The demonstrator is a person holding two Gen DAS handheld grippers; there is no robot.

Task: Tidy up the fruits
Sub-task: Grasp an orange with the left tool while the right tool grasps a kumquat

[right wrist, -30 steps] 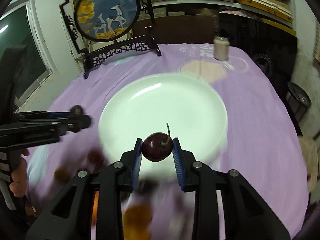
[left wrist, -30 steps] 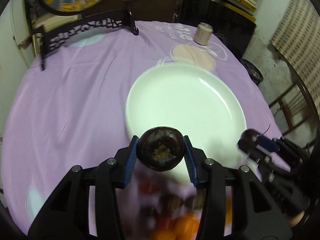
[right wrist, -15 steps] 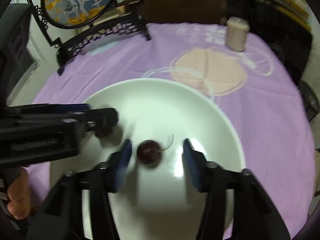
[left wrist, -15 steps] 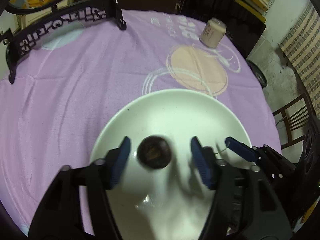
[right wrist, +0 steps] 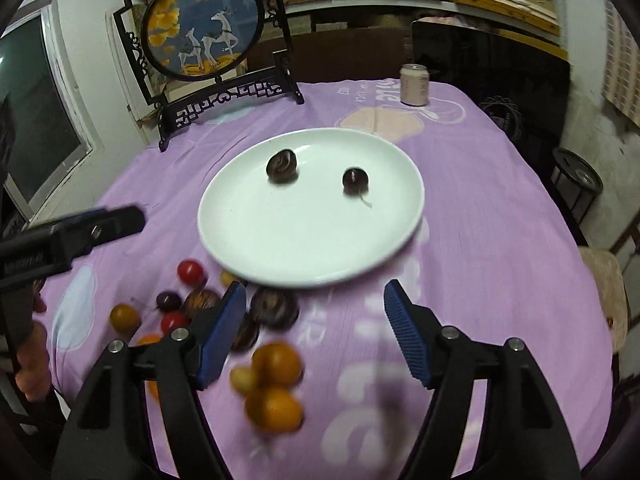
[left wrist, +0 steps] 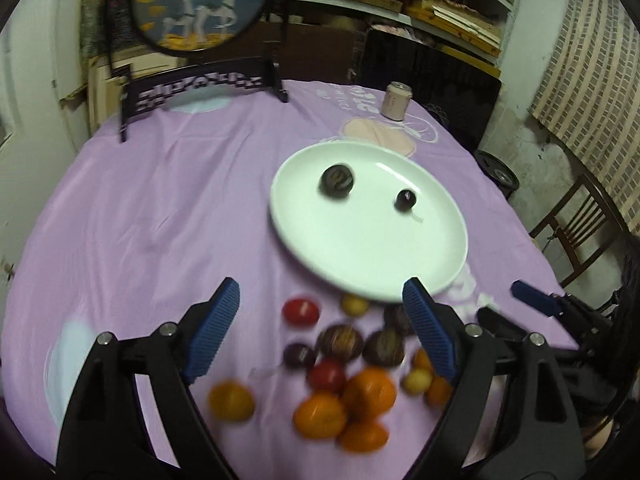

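- left gripper [left wrist: 322, 304]: jaws wide, just been opening; nothing between them
- right gripper [right wrist: 316, 306]: jaws spread, just been opening; empty
- white plate [right wrist: 312, 248] holds dark passion fruit [right wrist: 282, 166] and cherry [right wrist: 355, 181], apart from each other
- loose fruit pile [left wrist: 344, 376] on purple cloth [left wrist: 160, 220], near side of plate

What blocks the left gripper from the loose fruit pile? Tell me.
Nothing visible. The left gripper hangs open with nothing in it over the loose fruit pile on the purple tablecloth, short of the round white plate.
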